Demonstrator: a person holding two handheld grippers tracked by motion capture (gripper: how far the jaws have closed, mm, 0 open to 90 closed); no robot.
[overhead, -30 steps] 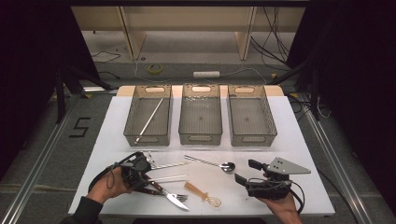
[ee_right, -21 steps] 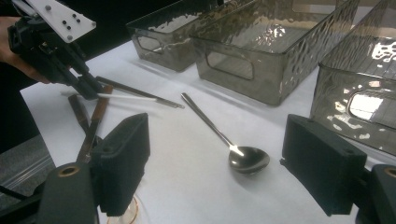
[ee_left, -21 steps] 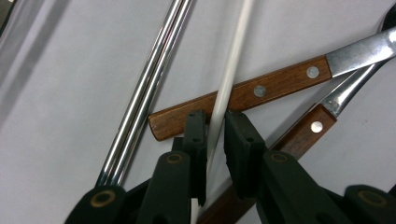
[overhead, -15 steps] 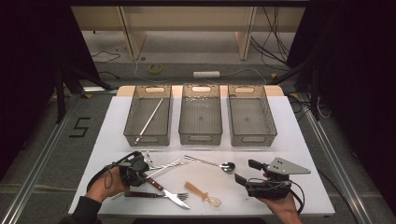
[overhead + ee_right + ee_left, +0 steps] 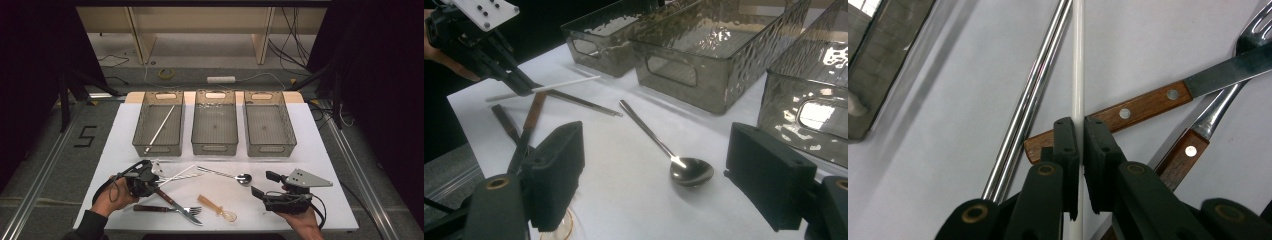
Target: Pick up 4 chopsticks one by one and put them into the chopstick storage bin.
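A: Your left tool (image 5: 1079,131) has just been closing, and its jaws now pinch the white stick (image 5: 1078,60) between the pads. You can see it in the left gripper view: the stick runs straight up from between the two black jaws.

B: And where does that stick lie on the counter (image 5: 320,150)?

A: At the near left, in front of the left bin (image 5: 159,124). From your left tool (image 5: 150,179) it slants up and to the right, toward the middle of the counter. Just beside it lie the paired metal chopsticks (image 5: 1033,90); I cannot tell whether they touch it.

B: What else is under the left tool?

A: A wooden-handled knife (image 5: 1148,100) crosses behind the jaws, and a wooden-handled fork (image 5: 170,209) lies nearer to you. The stick passes over the knife's handle.

B: And your right tool?

A: Your right tool (image 5: 674,185) stands wide, with nothing between its jaws. It hovers low at the near right of the counter, well apart from the stick. Ahead of it lies a metal spoon (image 5: 684,167), bowl toward you. An amber plastic spoon (image 5: 217,207) lies near the front edge, between your two hands.

B: The bins?

A: Three clear bins stand in a row at the back. The left bin holds one long white stick (image 5: 161,127), lying aslant. The middle bin (image 5: 215,122) and the right bin (image 5: 269,124) hold nothing I can make out.
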